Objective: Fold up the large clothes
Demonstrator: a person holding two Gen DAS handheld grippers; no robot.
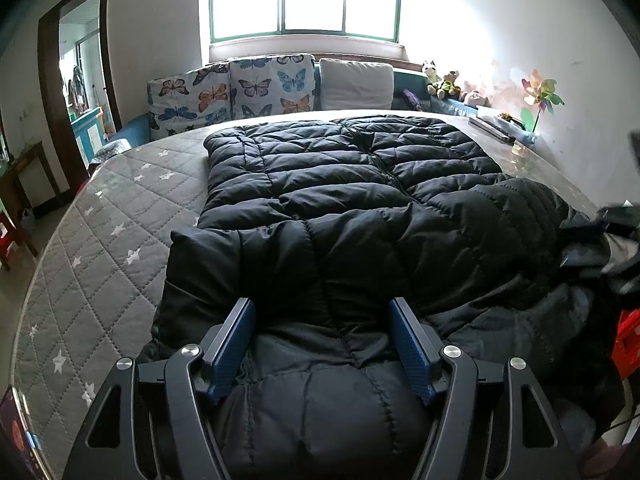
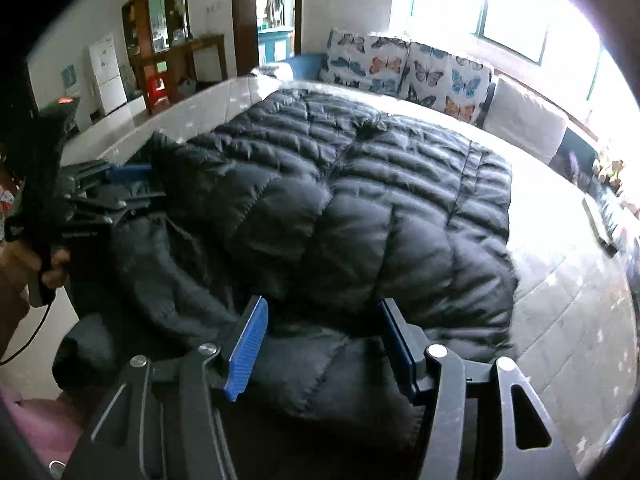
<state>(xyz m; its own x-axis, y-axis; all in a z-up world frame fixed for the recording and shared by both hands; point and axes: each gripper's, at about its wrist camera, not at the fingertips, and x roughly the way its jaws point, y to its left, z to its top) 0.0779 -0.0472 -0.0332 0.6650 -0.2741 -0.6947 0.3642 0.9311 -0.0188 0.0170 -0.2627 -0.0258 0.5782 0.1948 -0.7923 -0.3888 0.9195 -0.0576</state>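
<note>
Jacket (image 1: 340,200), a big black puffy one, lies spread over the grey quilted bed (image 1: 100,240) with the left tongs (image 1: 322,344) gaping wide over its near end, and from the right wrist, right tongs (image 2: 320,344) likewise straddle padding, grip unclear.

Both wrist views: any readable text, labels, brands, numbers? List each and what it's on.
None readable.
Left tool body: small pale print on its side, too blurred to read.
Red crate at frame edge: no legible marking.
Black puffer jacket: no visible label or logo.
</note>
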